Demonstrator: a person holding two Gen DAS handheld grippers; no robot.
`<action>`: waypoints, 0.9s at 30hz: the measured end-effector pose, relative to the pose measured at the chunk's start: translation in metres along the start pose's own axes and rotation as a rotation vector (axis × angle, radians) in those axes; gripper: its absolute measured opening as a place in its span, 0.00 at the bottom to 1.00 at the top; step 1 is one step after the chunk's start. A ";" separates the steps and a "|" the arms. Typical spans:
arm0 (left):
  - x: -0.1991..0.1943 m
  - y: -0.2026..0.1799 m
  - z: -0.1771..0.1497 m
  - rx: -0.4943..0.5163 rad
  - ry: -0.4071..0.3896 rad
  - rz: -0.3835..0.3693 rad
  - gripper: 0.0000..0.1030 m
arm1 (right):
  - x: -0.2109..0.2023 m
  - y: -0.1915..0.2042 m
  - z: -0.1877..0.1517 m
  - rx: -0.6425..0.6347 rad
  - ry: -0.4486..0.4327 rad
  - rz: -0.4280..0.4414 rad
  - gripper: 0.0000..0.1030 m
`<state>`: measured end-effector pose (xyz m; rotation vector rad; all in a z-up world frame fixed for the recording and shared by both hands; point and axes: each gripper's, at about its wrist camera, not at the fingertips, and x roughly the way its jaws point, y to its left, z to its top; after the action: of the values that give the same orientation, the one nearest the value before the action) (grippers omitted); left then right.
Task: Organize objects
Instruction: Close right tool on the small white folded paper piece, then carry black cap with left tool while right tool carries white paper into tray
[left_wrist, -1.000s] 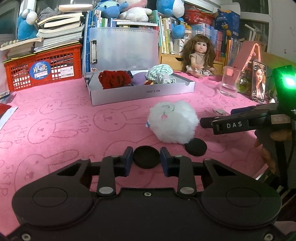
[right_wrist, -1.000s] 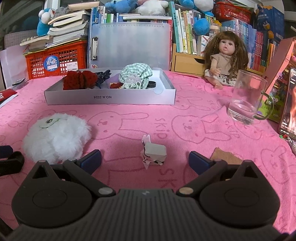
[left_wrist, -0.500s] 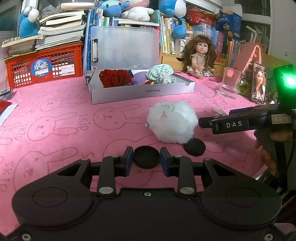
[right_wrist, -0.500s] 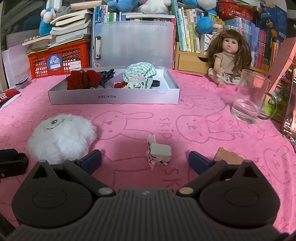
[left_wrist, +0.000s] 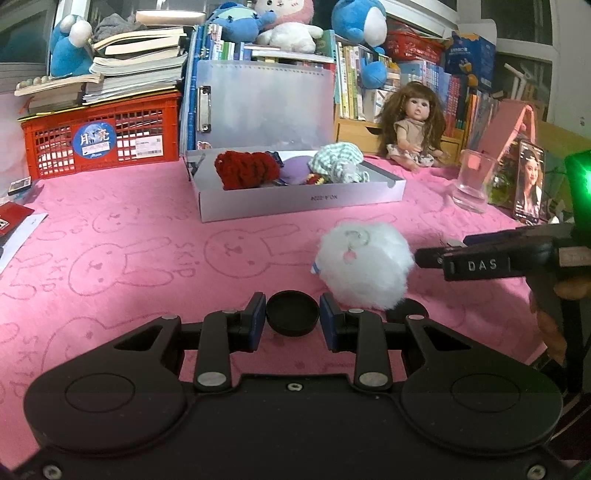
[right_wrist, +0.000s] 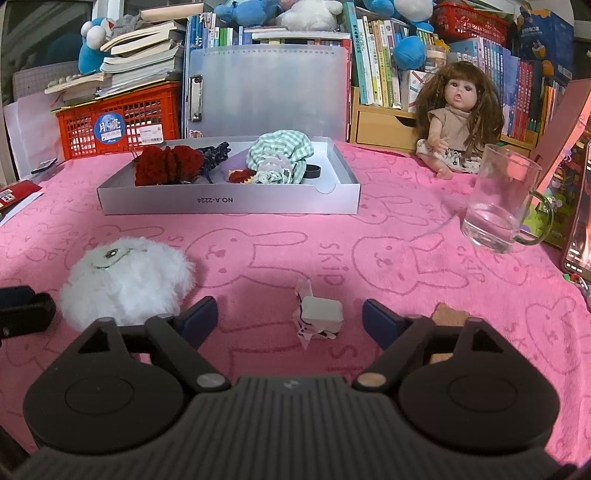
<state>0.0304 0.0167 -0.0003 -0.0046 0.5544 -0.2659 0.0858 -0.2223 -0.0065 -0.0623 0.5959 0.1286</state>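
Left wrist view: at lower centre the black cap (left_wrist: 292, 313) sits pinched between the left gripper (left_wrist: 292, 320) jaws, likely bound for the grey tray (left_wrist: 301, 201) above. Right gripper (right_wrist: 290, 319) jaws gape around the small white toy (right_wrist: 319, 318) on the pink surface (right_wrist: 388, 236), ready to close.

A pink rabbit-print cloth (right_wrist: 406, 236) covers the bench; behind it stand crowded bookshelves (right_wrist: 384, 85), a red plastic crate (left_wrist: 99, 144) and a window (left_wrist: 517, 22).

Black round lid (left_wrist: 292, 313) — flat (matte) — clamped above the pink cloth (left_wrist: 147, 266).
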 end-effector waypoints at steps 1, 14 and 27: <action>0.001 0.001 0.001 -0.003 0.000 0.003 0.29 | 0.000 0.000 0.000 -0.003 0.000 -0.002 0.81; 0.006 0.000 0.012 -0.024 -0.012 0.008 0.29 | -0.003 -0.002 -0.001 0.022 0.004 -0.040 0.43; 0.020 0.002 0.047 -0.040 -0.043 0.007 0.29 | -0.010 -0.005 0.009 0.031 -0.036 -0.042 0.30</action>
<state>0.0720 0.0107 0.0293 -0.0476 0.5165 -0.2475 0.0834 -0.2270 0.0069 -0.0426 0.5599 0.0793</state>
